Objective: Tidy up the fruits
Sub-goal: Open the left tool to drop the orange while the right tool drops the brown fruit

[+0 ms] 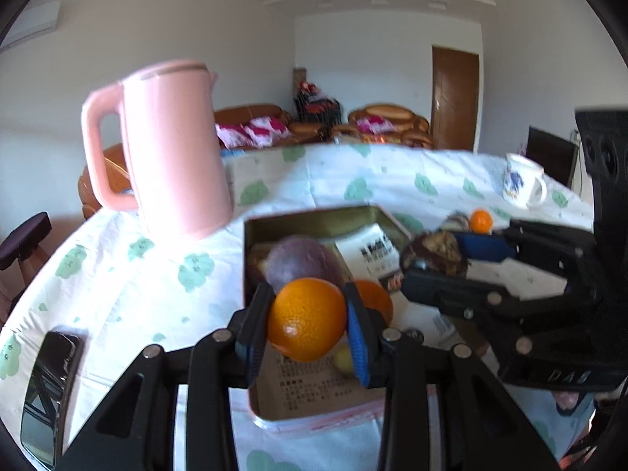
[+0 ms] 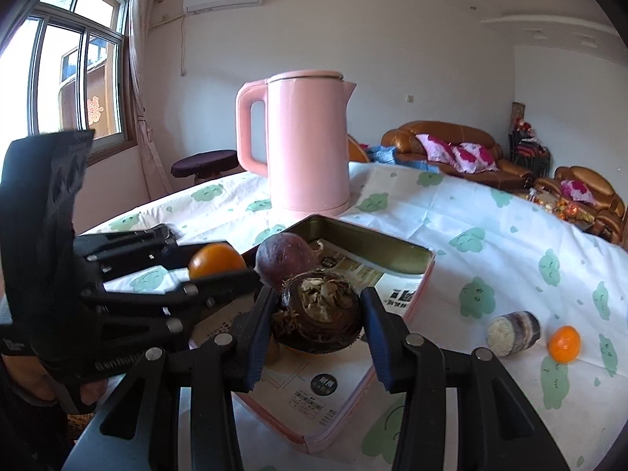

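The left gripper [image 1: 308, 324] has its jaws clamped on a round orange mandarin [image 1: 307, 320], held over the near end of the shallow rectangular metal tin with a pink outer rim [image 2: 408, 253]. The right gripper [image 2: 316, 316] is clamped on a dark brown, papery-topped mangosteen [image 2: 320, 312], also above the tin. A dull purple round fruit [image 2: 284, 259] already lies inside the tin, and a second orange fruit [image 1: 373, 300] shows there behind the left jaw.

To do this well, each fruit probably should be lowered to a bare patch of the printed paper lining before the jaws part, so nothing rolls. The two grippers hang close together, so releasing one at a time seems wise; the purple fruit crowds the middle.

Right of the tin, on the cloud-printed cloth, wait a cut purple sugarcane stub [image 2: 512, 331] and a small orange tangerine [image 2: 564, 344]. Behind the tin stands a tall pink kettle [image 2: 302, 141], clear of the work.
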